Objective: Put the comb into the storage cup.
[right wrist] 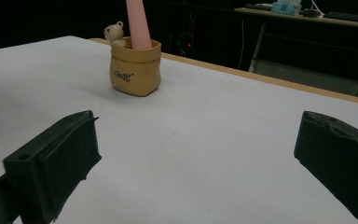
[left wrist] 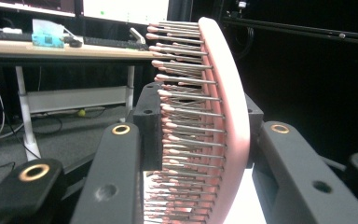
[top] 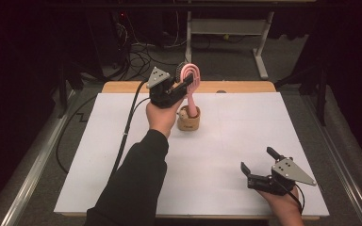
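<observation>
The left gripper (top: 185,81) pinches the pink hairbrush (top: 190,75) standing in the holder (top: 188,121) near the table's (top: 122,141) far edge, while the right gripper (top: 259,162), jaws spread, rests near its near right corner, with bare surface between.

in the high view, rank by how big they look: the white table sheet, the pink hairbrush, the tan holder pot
1. white table sheet
2. pink hairbrush
3. tan holder pot

The brush stands taller, the pot wider, so those two are close.

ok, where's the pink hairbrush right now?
High view: the pink hairbrush stands handle-down in the tan holder, left of centre at the far side; the left gripper is clamped on its head.
</observation>
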A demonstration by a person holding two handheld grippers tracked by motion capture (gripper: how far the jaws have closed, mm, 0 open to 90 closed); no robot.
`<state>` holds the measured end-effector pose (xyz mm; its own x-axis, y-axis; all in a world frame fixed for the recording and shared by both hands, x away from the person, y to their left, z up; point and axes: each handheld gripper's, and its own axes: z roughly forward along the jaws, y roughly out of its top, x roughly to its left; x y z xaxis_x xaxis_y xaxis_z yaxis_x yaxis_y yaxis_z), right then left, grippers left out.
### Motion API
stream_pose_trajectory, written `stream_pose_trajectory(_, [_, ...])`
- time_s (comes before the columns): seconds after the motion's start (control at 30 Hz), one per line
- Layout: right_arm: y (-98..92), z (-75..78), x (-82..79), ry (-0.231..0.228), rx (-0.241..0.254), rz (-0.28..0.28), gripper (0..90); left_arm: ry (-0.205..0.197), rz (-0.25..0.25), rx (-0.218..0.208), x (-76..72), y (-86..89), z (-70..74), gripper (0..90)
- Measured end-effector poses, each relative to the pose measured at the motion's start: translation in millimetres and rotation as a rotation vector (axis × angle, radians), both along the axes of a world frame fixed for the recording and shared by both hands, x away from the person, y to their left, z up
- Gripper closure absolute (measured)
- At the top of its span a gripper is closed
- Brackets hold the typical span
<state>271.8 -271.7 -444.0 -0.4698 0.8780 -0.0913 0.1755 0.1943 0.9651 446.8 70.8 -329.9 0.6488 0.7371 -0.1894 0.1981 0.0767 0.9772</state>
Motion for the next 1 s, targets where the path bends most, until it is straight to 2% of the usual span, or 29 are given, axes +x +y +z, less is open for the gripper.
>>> stream_pose_trajectory(0.5, [0.0,0.0,0.1,0.001,-0.005,0.001,0.1,0.024,-0.003,0.033,4.2,-5.4,-17.0,63.3])
stream_pose_trajectory(1.0, [0.7,-0.5,0.1,0.004,-0.007,0.003,0.1,0.045,-0.012,0.023,7.7,-8.0,-29.8,63.3])
